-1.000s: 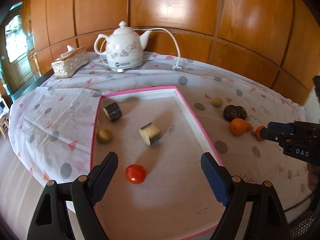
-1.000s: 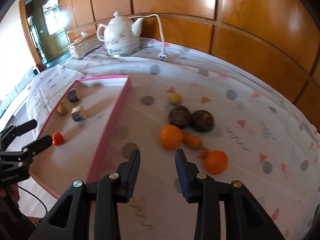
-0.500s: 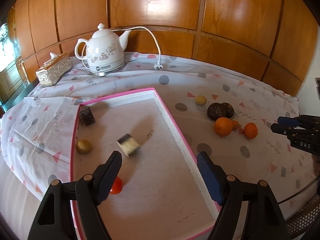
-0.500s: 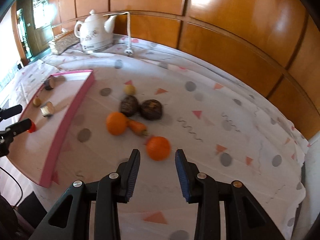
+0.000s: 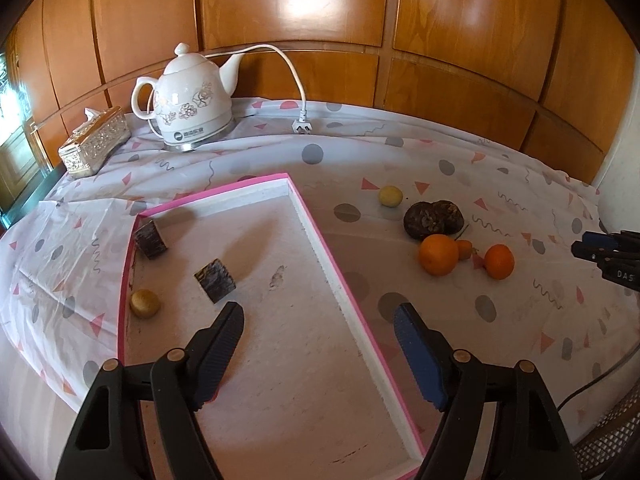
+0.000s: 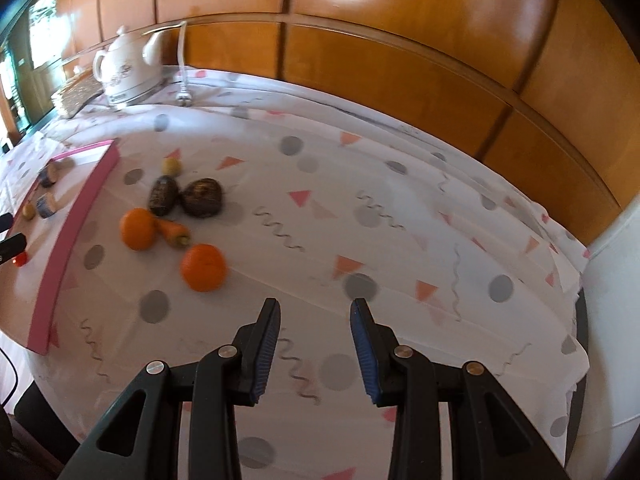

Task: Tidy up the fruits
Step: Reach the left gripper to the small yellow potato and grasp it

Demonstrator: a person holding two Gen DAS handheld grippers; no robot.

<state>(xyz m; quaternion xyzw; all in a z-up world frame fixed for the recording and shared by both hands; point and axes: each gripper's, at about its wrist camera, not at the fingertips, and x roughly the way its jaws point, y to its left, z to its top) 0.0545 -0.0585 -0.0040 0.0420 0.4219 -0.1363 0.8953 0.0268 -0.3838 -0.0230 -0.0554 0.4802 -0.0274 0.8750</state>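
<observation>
Oranges (image 5: 438, 255) round and glossy, pink-rimmed tray (image 5: 320, 236), patterned tablecloth (image 5: 440, 152)

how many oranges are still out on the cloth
2. One orange lies beside the small carrot, below the two dark fruits; the other orange lies nearer the right tool. None looks hidden.

Left camera looks down over the pink tray (image 5: 320, 236), right camera over the table (image 6: 400, 240), both see the oranges (image 5: 438, 254) and kettle (image 6: 128, 68)
</observation>
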